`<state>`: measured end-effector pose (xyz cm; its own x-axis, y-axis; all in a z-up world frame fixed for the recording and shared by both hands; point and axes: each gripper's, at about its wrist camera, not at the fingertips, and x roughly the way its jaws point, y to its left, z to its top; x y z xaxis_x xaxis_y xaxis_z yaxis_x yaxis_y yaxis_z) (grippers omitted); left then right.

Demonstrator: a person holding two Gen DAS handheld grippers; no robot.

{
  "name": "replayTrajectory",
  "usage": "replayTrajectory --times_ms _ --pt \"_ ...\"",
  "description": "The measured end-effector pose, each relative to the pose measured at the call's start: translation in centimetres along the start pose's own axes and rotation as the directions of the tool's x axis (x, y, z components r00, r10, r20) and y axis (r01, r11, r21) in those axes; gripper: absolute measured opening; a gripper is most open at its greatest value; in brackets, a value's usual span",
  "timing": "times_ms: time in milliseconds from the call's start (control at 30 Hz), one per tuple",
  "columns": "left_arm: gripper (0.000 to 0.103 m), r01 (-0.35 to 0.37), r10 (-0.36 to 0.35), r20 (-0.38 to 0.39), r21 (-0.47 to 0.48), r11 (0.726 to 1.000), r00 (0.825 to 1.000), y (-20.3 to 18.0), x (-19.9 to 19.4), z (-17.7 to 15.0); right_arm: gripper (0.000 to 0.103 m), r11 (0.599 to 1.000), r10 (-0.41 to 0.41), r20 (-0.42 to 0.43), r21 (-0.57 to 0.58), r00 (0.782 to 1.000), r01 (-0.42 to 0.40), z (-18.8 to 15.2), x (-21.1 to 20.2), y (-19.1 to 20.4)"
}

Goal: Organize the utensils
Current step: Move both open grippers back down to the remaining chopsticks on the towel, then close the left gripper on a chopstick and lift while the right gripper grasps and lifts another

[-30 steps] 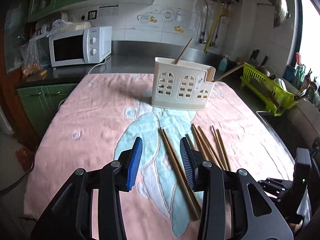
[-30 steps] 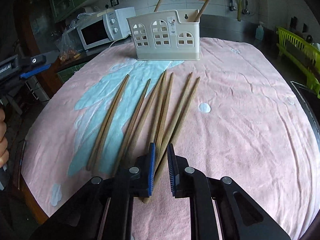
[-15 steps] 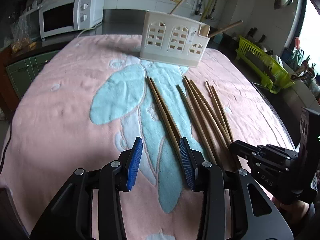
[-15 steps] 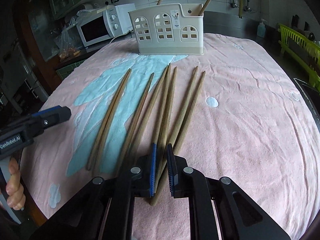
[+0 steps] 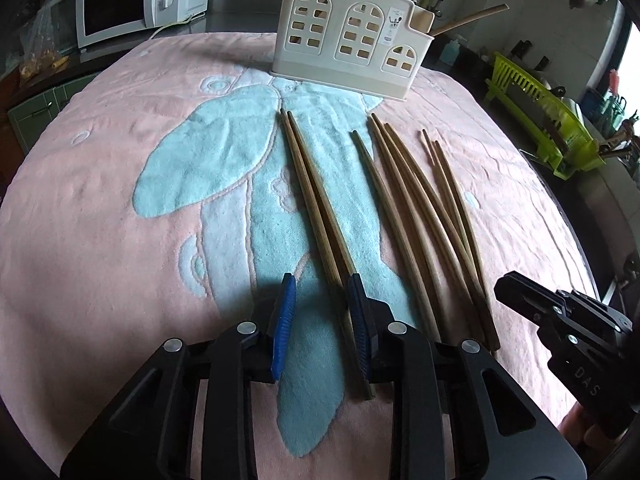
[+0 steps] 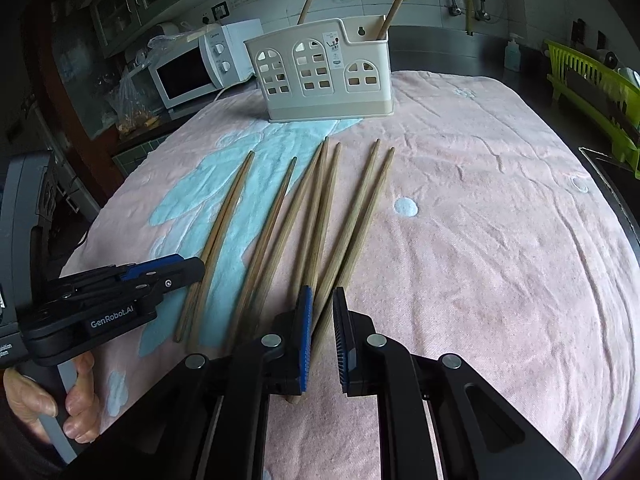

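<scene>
Desk covered by a pink towel (image 5: 100, 208) with a pale blue and white figure worked into it. Seven wooden chopsticks lie loose on the towel, thin ends toward the far side, butt ends toward the grippers.

Cream plastic utensil holder (image 5: 352, 36) stands upright at the far edge of the towel, arched cut-outs on its front wall. Two chopsticks already stand in it, leaning out over the rim, one in the right-hand compartment (image 6: 394, 4).

Left gripper (image 5: 322, 296) low over the near end of the leftmost pair of chopsticks (image 5: 316, 200). Its jaws are closing. The pair's butt ends run between the blue pads, hard against the right-hand pad; the left-hand pad stands clear of them with blue towel showing in the gap. No pinch yet. A hand on its handle shows in the right wrist view (image 6: 48, 404).

Right gripper (image 6: 322, 304) sits at the butt ends of the middle sticks. Jaws drawn close, a narrow slot between the pads. One chopstick (image 6: 320, 216) runs down into that slot, its end poking out below the left pad; whether the pads actually press on it I cannot tell.

The other sticks fan out: a single one (image 6: 272, 224) right of the leftmost pair, then a further two (image 6: 360, 216) on the pink.

Background: white microwave (image 5: 132, 4) on the counter at left, lime-green dish rack (image 5: 548, 120) at right.
</scene>
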<state>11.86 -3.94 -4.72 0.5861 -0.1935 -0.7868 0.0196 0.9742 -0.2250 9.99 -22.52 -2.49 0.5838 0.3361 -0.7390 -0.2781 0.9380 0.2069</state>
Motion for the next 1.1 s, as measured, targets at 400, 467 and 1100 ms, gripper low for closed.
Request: replayTrajectory --times_ms 400,467,1100 --pt "0.02 -0.119 0.119 0.018 0.021 0.993 0.993 -1.2 0.1 -0.2 0.011 1.0 -0.005 -0.003 0.024 1.0 0.005 -0.5 -0.1 -0.8" --pt "0.019 -0.154 0.154 0.016 0.029 0.988 0.988 -1.6 0.2 -0.2 0.011 1.0 -0.004 -0.006 0.027 1.0 0.004 -0.6 0.0 -1.0" --pt "0.007 -0.235 0.234 0.023 0.072 0.969 0.972 0.2 -0.1 0.2 0.011 0.999 -0.027 -0.033 0.04 0.999 0.028 -0.6 1.3 -0.1"
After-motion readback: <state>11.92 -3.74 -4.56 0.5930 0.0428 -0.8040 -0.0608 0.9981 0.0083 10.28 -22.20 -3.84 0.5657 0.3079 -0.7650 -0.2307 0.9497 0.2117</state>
